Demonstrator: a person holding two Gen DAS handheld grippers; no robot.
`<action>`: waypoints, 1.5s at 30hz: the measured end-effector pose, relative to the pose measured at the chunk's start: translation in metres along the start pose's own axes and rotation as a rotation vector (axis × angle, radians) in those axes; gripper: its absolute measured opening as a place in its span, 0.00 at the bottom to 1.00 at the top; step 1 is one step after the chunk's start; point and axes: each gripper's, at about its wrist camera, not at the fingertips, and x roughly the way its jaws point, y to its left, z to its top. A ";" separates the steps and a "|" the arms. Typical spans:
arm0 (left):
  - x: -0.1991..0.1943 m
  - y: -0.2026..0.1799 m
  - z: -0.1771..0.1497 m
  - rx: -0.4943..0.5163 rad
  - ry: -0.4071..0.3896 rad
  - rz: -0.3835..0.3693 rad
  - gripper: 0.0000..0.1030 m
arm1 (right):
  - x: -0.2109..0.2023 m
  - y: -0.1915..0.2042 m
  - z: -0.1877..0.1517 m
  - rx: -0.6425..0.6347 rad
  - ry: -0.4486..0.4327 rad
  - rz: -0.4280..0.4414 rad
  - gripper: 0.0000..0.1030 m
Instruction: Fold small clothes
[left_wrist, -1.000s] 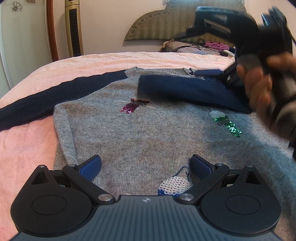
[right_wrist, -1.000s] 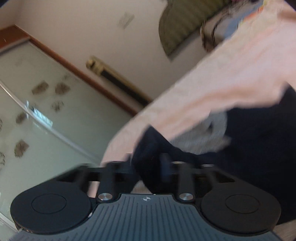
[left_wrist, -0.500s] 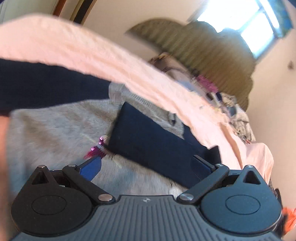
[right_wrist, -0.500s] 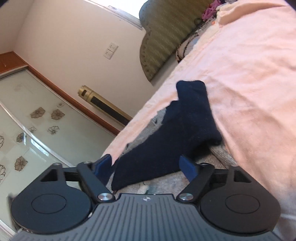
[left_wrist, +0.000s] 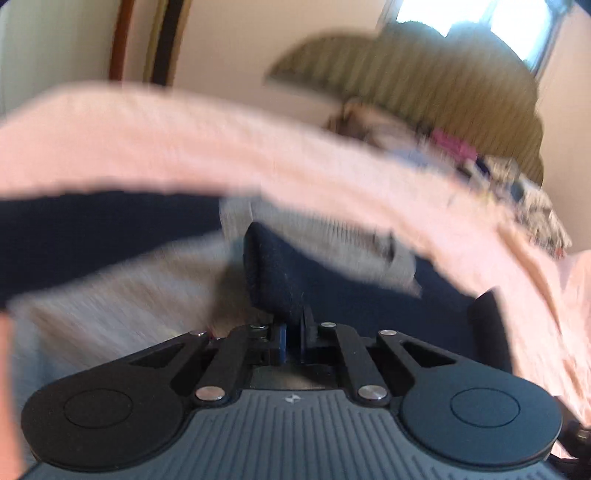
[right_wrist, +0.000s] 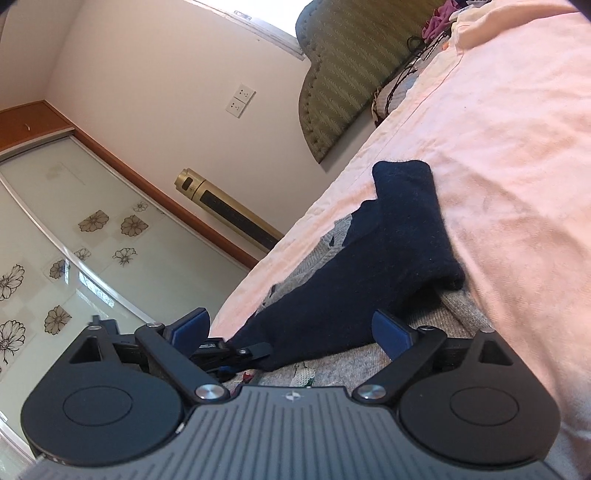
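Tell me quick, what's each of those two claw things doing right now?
Left gripper: closed, pinching the edge of the navy sleeve.
Right gripper: open, holding nothing; the navy sleeve lies just ahead of it.

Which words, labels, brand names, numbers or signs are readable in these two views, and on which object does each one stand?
No readable text in either view.
Left gripper body: a small pale emblem only, no letters.
Right gripper body: the same small emblem, no letters.
Gold tower appliance: a dark panel, any marks too small to read.
Wall sockets: no lettering legible.
Wardrobe door: flower drawings only.
Grey sweater: blurred, nothing legible.
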 end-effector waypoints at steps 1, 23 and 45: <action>-0.011 0.008 0.001 -0.009 -0.030 0.017 0.06 | 0.000 0.000 0.000 0.001 0.000 0.000 0.91; 0.016 0.024 -0.029 0.138 -0.011 0.050 0.76 | 0.110 0.045 0.054 -0.304 0.253 -0.291 0.99; -0.156 0.175 -0.108 -0.418 -0.366 0.121 0.92 | 0.212 0.263 -0.081 -0.946 0.444 0.104 0.96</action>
